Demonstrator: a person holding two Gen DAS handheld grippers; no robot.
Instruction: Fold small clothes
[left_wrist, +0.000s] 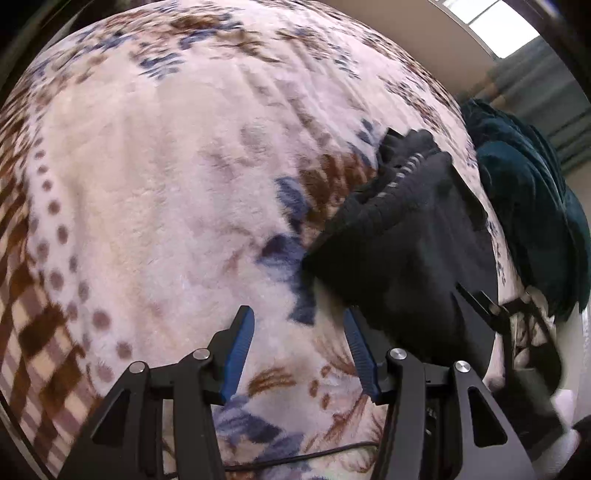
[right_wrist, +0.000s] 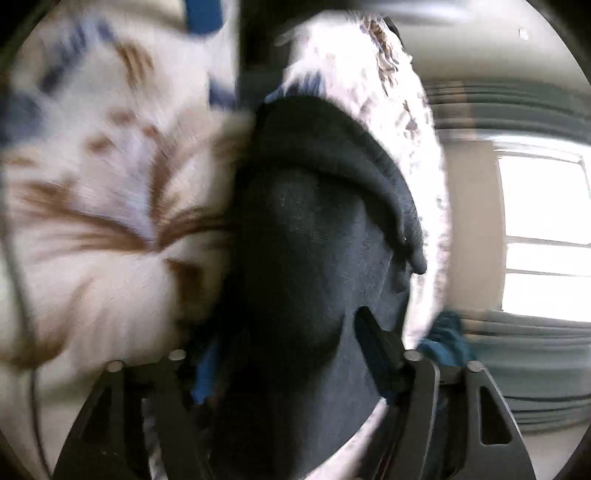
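On the blanket (left_wrist: 147, 192): black garment (left_wrist: 406, 251), right side, rumpled, ribbed hem bunched.
Left gripper (left_wrist: 299, 350): jaws spread, empty, just beside the garment.
Right gripper (right_wrist: 291, 347): blurred; fabric between its jaws; grip unclear.

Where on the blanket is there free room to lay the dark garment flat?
The patterned blanket is bare left of the black garment, out to its checked border and ahead of the open left tool. The right side is crowded: the garment, the right tool and a teal cloth meet there.
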